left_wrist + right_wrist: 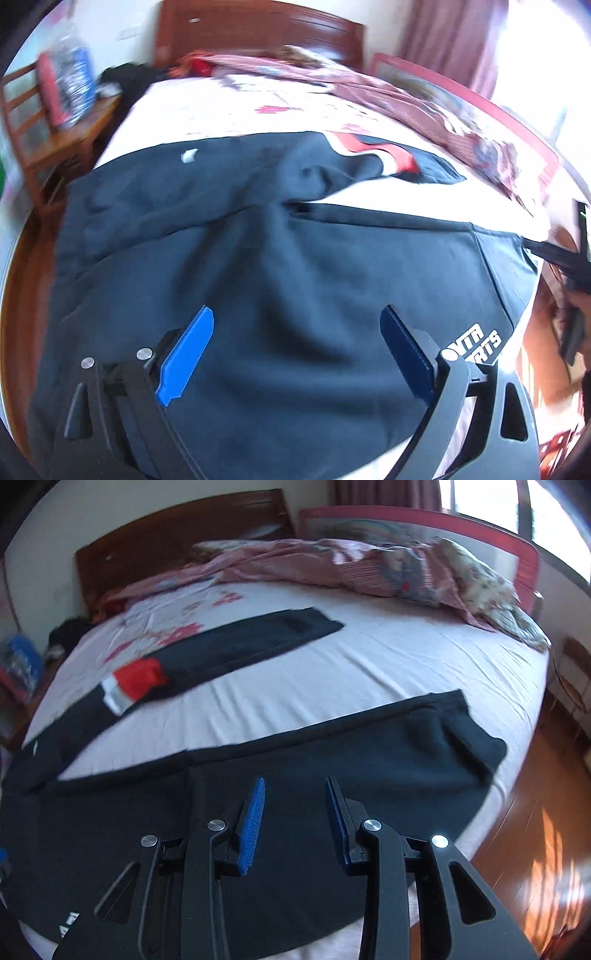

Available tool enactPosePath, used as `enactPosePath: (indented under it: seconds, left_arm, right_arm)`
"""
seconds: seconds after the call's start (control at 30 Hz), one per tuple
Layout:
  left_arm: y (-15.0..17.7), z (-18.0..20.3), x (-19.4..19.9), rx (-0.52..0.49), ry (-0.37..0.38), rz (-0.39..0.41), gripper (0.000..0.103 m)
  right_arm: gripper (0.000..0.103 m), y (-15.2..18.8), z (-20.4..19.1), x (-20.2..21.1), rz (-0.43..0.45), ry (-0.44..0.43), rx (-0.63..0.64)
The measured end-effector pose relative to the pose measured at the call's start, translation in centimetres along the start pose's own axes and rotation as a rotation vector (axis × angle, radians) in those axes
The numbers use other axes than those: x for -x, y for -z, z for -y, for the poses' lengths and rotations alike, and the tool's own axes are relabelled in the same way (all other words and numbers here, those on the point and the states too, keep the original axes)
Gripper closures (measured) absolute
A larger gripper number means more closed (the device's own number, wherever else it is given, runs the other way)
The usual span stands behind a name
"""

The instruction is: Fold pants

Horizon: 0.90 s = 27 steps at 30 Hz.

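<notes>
A wide bed (369, 657) with a pale sheet fills both views, a dark wooden headboard (177, 535) at its far end and a rumpled pink quilt (332, 561) heaped below it. Dark navy pants (332, 753) lie spread flat across the near part of the bed, the two legs running apart with a strip of bare sheet between them. The far leg carries a red and grey patch (135, 686); in the left wrist view the pants (258, 258) show white lettering (476, 345) near the right finger. A wooden chair (40, 122) stands beside the bed on the left, and a wooden floor (535, 842) shows on the right.

The left gripper (295, 354) hangs over the upper part of the pants with its blue pads spread wide, nothing between them. The right gripper (293, 823) is over the near leg, its pads apart with a narrow gap, gripping no cloth.
</notes>
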<state>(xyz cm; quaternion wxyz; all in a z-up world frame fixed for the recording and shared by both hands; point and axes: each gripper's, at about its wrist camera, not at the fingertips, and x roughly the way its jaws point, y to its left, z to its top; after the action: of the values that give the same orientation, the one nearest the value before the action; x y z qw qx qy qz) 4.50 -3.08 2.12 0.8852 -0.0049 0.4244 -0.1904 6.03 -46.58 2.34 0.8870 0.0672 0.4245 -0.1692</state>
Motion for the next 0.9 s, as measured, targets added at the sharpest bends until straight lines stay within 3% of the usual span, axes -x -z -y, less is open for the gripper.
enactPosePath:
  seconds: [0.07, 0.13, 0.2, 0.23, 0.27, 0.33, 0.4, 0.43, 0.53, 0.63, 0.8, 0.9]
  left_arm:
    - [-0.3, 0.3, -2.4, -0.009, -0.023, -0.070, 0.010]
    - [0.0, -0.7, -4.8, 0.024, -0.067, -0.154, 0.011]
    - [0.1, -0.7, -4.8, -0.003, -0.076, -0.125, 0.011]
    - [0.2, -0.3, -4.8, -0.031, -0.086, -0.138, 0.010]
    - [0.2, 0.0, -4.7, -0.047, -0.084, -0.150, 0.010]
    - [-0.7, -0.7, -2.9, -0.035, -0.013, -0.143, 0.010]
    - [-1.8, -2.4, -0.4, -0.040, 0.074, -0.082, 0.010]
    - [-2.6, -3.5, 0.8, -0.054, 0.091, -0.052, 0.004]
    - [-5.6, -9.5, 3.8, -0.115, 0.133, 0.061, 0.002]
    - [-8.1, -15.4, 4.5, -0.165, 0.071, 0.137, 0.002]
    - [-11.4, -25.2, 1.7, -0.100, 0.025, 0.121, 0.002]
    - [-12.8, -27.6, -1.2, -0.084, 0.041, 0.109, 0.002]
  right_arm:
    - [0.071, 0.7, -1.4, -3.1, -0.083, 0.065, 0.032]
    - [0.064, 1.3, -1.0, -3.4, -0.044, 0.067, -0.018]
    - [0.061, 1.1, -1.1, -2.9, -0.055, 0.090, -0.023]
    - [0.052, 1.0, -0.9, -2.6, -0.071, 0.096, -0.038]
    - [0.052, 1.0, -0.4, -2.2, -0.084, 0.070, -0.078]
    - [0.052, 1.3, 0.3, -0.7, -0.076, -0.003, -0.167]
    - [0.052, 1.6, 0.4, 0.7, -0.076, -0.049, -0.215]
    - [0.052, 2.1, 0.1, 1.2, -0.082, -0.071, -0.228]
    - [0.052, 3.1, -1.7, 1.9, -0.124, -0.106, -0.231]
    - [0.052, 3.5, -4.2, 2.0, -0.165, -0.150, -0.230]
    - [0.052, 2.8, -10.0, 2.7, -0.189, -0.200, -0.165]
    - [0.052, 2.0, -13.0, 2.9, -0.215, -0.251, -0.144]
